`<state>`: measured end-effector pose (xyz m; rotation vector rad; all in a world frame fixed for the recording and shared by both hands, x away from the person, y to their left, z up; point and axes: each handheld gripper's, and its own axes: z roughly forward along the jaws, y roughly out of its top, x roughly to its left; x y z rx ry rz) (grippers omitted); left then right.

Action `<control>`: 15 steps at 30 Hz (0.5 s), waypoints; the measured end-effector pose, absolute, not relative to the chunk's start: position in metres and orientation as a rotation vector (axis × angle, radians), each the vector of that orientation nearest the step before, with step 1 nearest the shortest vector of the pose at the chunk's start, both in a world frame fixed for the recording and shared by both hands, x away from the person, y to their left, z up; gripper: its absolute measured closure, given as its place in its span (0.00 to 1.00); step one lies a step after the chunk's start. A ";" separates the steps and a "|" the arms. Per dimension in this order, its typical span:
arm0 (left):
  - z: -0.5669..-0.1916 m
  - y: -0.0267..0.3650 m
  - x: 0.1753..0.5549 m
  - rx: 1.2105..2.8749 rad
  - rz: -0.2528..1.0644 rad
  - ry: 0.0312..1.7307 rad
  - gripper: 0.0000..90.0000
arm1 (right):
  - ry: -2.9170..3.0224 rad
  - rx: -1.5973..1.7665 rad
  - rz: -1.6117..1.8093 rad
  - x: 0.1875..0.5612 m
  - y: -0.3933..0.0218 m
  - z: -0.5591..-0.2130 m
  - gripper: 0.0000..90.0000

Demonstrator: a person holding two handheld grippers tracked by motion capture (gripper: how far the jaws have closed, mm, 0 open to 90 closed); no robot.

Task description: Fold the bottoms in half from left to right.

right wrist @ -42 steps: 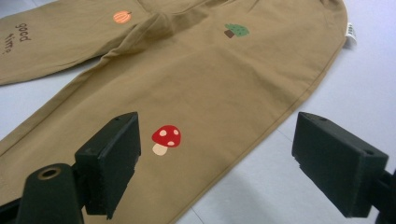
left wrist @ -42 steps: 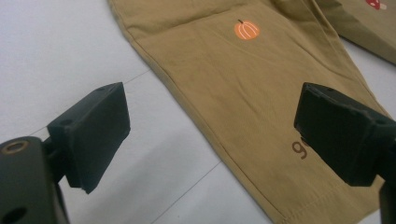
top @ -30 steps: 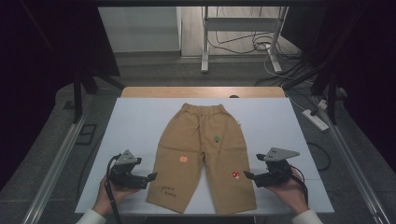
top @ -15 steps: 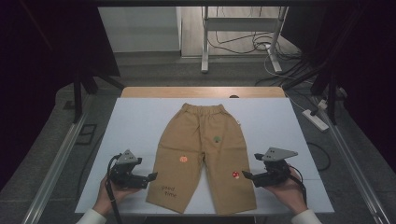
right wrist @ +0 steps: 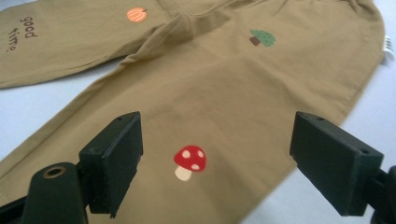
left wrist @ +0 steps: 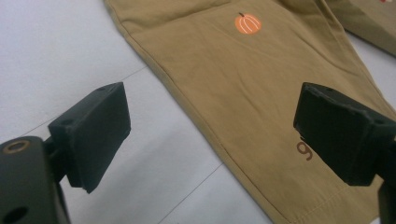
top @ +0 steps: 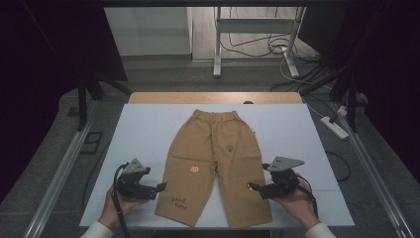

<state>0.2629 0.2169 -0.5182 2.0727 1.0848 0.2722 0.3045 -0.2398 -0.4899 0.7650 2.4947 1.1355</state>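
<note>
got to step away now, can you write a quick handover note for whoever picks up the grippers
Left gripper: open, holding nothing, at the outer edge of the trousers' left leg near the hem, beside the "good time" print.
Right gripper: open, holding nothing, over the right leg with the mushroom patch between its jaws.
Trousers: spread flat on the white table, waistband at the far side, hems towards the person.
Done: no fold or grasp shows.
Left: probably grip the legs and fold; all of it remains.
</note>
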 end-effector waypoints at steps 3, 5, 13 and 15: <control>-0.519 0.218 0.264 2.075 0.270 1.090 0.12 | 2.505 0.758 1.140 0.305 -0.233 -0.489 0.19; -0.519 0.218 0.264 2.069 0.269 1.094 0.12 | 2.513 0.750 1.144 0.306 -0.228 -0.489 0.19; -0.519 0.218 0.265 2.068 0.267 1.093 0.12 | 2.551 0.702 1.162 0.307 -0.206 -0.488 0.19; -0.519 0.217 0.265 2.070 0.270 1.092 0.12 | 2.562 0.689 1.171 0.307 -0.199 -0.488 0.19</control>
